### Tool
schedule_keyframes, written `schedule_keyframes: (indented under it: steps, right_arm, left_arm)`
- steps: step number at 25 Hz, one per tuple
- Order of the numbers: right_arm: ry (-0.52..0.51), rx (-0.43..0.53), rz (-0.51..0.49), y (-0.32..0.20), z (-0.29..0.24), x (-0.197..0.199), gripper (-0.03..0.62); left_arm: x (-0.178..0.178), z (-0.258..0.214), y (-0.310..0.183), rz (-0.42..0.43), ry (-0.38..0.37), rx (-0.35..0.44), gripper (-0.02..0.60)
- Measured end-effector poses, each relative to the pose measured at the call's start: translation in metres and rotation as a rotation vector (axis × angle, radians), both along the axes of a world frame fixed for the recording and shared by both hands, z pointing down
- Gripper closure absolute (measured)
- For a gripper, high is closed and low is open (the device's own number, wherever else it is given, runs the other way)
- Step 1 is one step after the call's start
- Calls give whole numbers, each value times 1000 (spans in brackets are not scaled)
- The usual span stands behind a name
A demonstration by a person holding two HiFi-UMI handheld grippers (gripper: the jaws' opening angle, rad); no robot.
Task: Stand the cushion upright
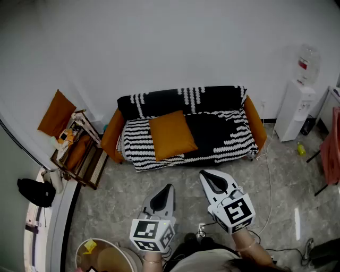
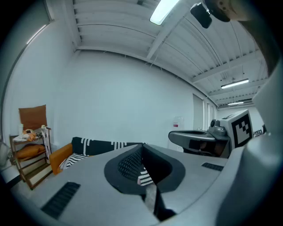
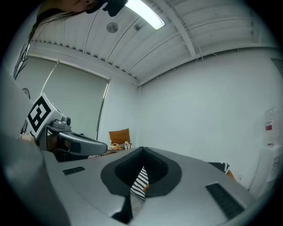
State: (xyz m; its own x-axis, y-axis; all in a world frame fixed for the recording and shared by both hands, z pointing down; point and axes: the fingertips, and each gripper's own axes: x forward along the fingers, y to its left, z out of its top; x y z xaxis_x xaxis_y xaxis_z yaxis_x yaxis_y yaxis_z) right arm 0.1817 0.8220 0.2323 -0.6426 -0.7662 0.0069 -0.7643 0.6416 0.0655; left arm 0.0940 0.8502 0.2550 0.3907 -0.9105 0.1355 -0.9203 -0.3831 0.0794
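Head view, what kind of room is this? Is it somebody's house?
Probably a sitting corner in an office or studio, not a home: a sofa with an orange cushion, a water dispenser by the bare white wall, and strip lights overhead.

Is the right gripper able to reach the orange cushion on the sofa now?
Probably yes: only floor lies between the right gripper and the cushion, though its jaws are shut.

Cushion [image 1: 171,135] on sofa [image 1: 255,123] seat, left half; rack [image 1: 85,158] left of sofa; dispenser [image 1: 295,110] right of sofa.
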Motion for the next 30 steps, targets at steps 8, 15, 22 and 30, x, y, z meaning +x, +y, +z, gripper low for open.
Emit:
schedule_keyframes:
  steps: [8, 15, 22, 30]
  right_arm:
    - [-35, 48, -26, 5, 0, 34, 589]
    - [-68, 29, -38, -3, 1, 56, 589]
    - [-65, 22, -53, -23, 9, 61, 591]
    - [-67, 48, -75, -61, 17, 53, 600]
  left_arm:
    - [35, -4, 5, -7, -3, 3, 563]
    - [53, -3, -5, -23, -2, 0, 563]
    - [63, 1, -28, -29, -11, -7, 563]
    - [61, 6, -69, -17, -16, -16, 563]
